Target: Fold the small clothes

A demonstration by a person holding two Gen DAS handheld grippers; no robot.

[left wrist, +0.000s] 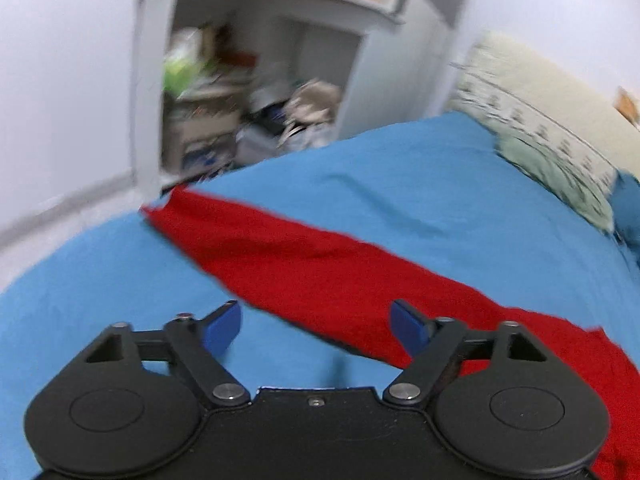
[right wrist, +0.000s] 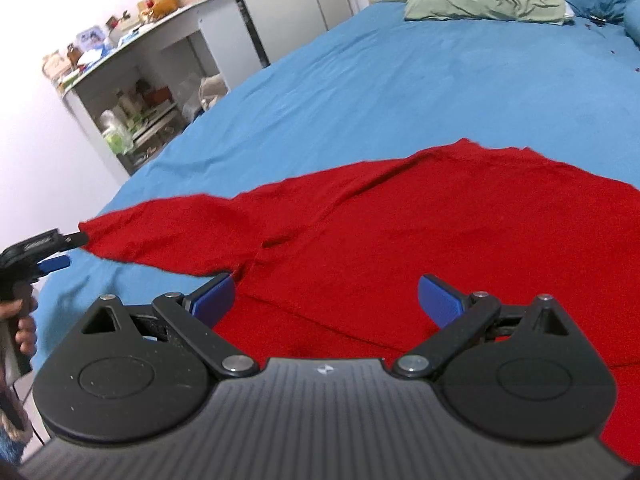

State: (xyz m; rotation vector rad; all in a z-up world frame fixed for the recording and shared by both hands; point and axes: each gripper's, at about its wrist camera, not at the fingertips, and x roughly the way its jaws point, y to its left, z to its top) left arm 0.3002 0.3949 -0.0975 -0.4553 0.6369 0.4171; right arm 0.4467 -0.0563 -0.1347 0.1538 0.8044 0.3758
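A red long-sleeved garment (right wrist: 420,220) lies spread on the blue bed sheet (right wrist: 360,80). One sleeve (right wrist: 168,232) stretches out to the left. In the left wrist view the garment (left wrist: 320,264) runs diagonally across the sheet (left wrist: 360,184). My left gripper (left wrist: 316,324) is open and empty, just above the sheet at the sleeve's near edge. It also shows in the right wrist view (right wrist: 68,250), at the sleeve's cuff end, apparently not holding it. My right gripper (right wrist: 326,298) is open and empty, low over the garment's body near the armpit.
A grey shelf unit (right wrist: 160,80) full of clutter stands beside the bed on the left; it also shows in the left wrist view (left wrist: 248,92). A green pillow (right wrist: 480,4) and patterned bedding (left wrist: 540,120) lie at the bed's head. The bed edge runs close on the left.
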